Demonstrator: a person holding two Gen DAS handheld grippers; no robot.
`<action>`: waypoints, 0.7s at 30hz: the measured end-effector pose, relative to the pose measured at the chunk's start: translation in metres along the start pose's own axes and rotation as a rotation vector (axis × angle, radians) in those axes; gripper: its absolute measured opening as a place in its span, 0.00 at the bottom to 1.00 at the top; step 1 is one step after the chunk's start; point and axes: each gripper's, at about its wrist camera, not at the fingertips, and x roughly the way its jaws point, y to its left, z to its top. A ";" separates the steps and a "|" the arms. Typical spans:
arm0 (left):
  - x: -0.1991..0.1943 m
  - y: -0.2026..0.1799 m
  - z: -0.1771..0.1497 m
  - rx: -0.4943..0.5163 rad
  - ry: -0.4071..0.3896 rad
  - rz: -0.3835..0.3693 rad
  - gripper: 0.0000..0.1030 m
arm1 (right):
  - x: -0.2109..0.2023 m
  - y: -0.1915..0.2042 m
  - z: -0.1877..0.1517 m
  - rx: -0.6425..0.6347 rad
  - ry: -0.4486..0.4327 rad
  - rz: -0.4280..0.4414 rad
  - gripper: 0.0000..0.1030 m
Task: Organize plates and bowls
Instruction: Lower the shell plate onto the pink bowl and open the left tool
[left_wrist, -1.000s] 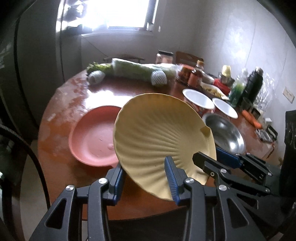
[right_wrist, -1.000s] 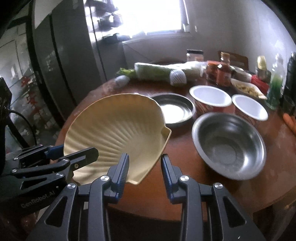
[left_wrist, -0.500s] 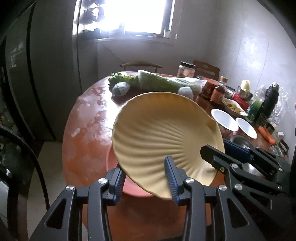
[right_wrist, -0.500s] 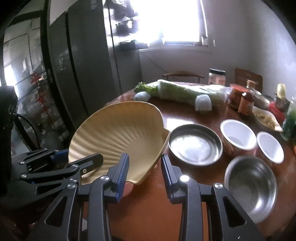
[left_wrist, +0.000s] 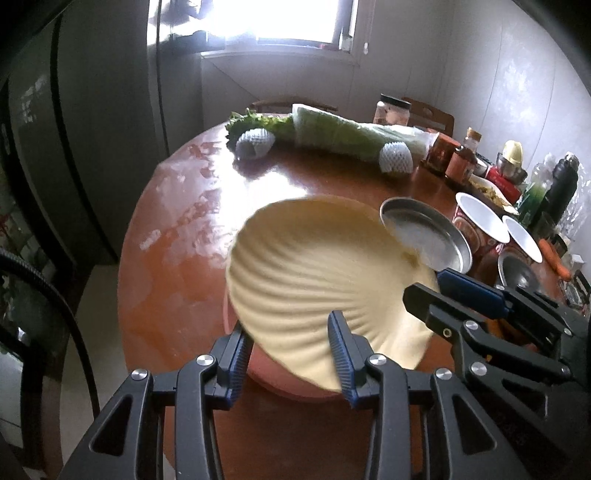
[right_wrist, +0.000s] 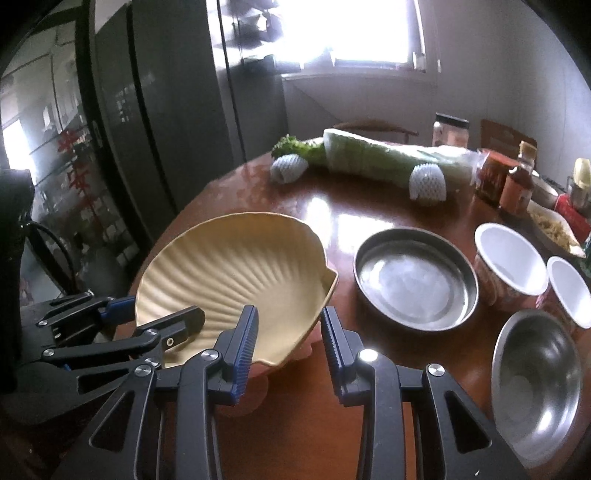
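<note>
Left gripper (left_wrist: 291, 345), angled down, jaws just closing onto near rim of yellow shell plate (left_wrist: 317, 273); plate tilted above pink plate (left_wrist: 273, 376) on round table (left_wrist: 177, 266); right gripper (right_wrist: 288, 338), angled down, clamped on plate's right edge.

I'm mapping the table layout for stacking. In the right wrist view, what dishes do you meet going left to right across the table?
Yellow shell-shaped plate → flat steel dish → larger white paper cup → smaller white paper cup. The deep steel bowl sits nearer, overlapping the cups' span, so it is left out.
</note>
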 end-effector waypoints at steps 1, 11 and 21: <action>0.001 0.000 0.000 0.000 0.004 -0.001 0.39 | 0.002 -0.001 -0.001 0.001 0.004 0.002 0.35; 0.011 0.000 -0.005 0.003 0.027 0.017 0.39 | 0.010 -0.004 -0.006 -0.006 0.017 -0.009 0.35; 0.001 0.007 -0.011 -0.021 0.024 -0.001 0.40 | 0.016 -0.019 -0.010 0.051 0.047 -0.009 0.36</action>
